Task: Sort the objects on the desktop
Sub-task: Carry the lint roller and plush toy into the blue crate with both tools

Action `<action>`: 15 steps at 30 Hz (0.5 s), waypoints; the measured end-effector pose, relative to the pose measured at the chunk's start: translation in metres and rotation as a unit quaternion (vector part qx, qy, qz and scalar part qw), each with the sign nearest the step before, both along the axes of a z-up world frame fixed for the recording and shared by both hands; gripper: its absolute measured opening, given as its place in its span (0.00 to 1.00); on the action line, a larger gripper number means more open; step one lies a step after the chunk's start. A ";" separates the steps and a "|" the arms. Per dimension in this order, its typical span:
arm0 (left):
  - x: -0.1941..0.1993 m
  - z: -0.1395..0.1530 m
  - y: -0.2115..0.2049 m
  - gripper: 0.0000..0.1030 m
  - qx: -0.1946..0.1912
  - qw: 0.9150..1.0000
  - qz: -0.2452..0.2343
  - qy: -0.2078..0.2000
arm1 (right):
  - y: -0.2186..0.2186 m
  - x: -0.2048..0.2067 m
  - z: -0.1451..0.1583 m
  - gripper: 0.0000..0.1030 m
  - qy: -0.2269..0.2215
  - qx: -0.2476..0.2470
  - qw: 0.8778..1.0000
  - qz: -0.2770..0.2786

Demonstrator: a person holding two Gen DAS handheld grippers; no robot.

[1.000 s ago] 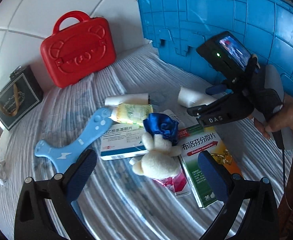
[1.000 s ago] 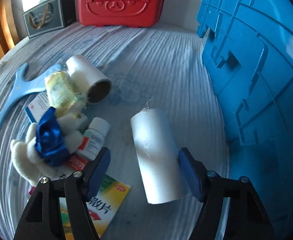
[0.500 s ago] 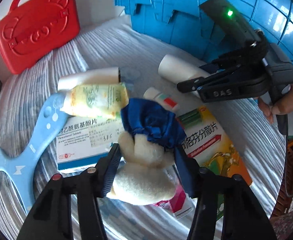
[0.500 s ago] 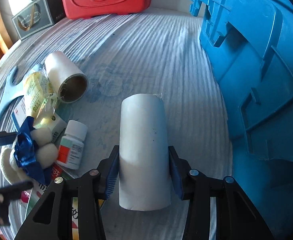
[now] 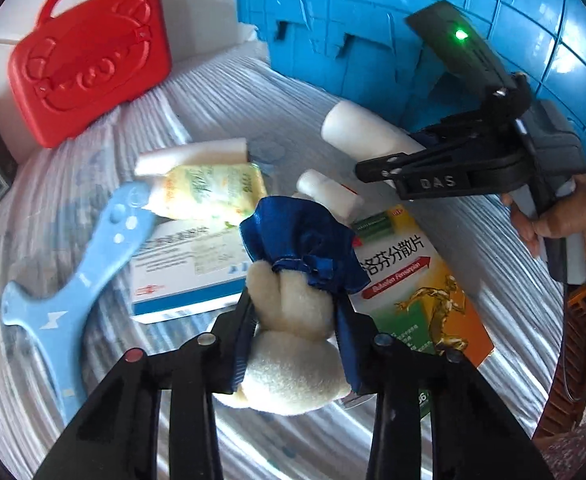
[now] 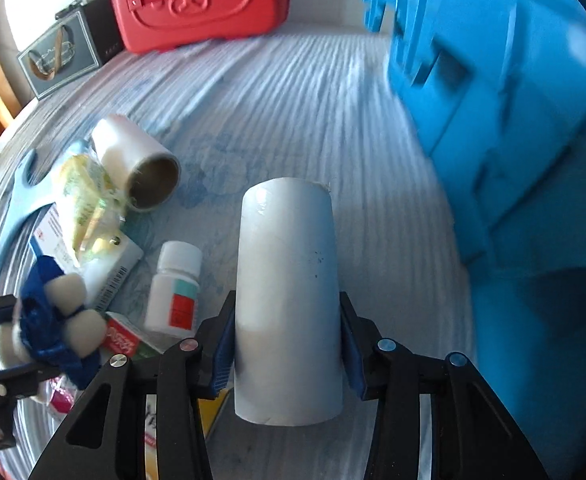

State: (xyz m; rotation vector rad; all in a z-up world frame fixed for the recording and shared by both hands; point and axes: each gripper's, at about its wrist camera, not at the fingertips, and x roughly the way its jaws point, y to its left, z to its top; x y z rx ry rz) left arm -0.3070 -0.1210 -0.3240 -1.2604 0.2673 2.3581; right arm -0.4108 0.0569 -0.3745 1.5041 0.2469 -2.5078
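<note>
We see left tongs (image 5: 295,330) closing on cream plush toy (image 5: 293,344) wearing blue satin; right tongs (image 6: 287,350) pinching white roll (image 6: 287,300).

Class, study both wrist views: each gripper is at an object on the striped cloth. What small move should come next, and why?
Probably lift both hands straight up a little. The left gripper is closing, its pads squeezing the plush toy; the right gripper clamps the white roll. Both lie among loose boxes and a pill bottle, so rising first should avoid dragging them towards the blue crate.
</note>
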 end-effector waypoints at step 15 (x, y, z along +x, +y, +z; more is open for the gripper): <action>0.042 0.171 -0.002 0.35 0.003 0.981 -0.008 0.194 | -0.024 0.108 0.174 0.43 0.152 -0.078 0.985 -0.001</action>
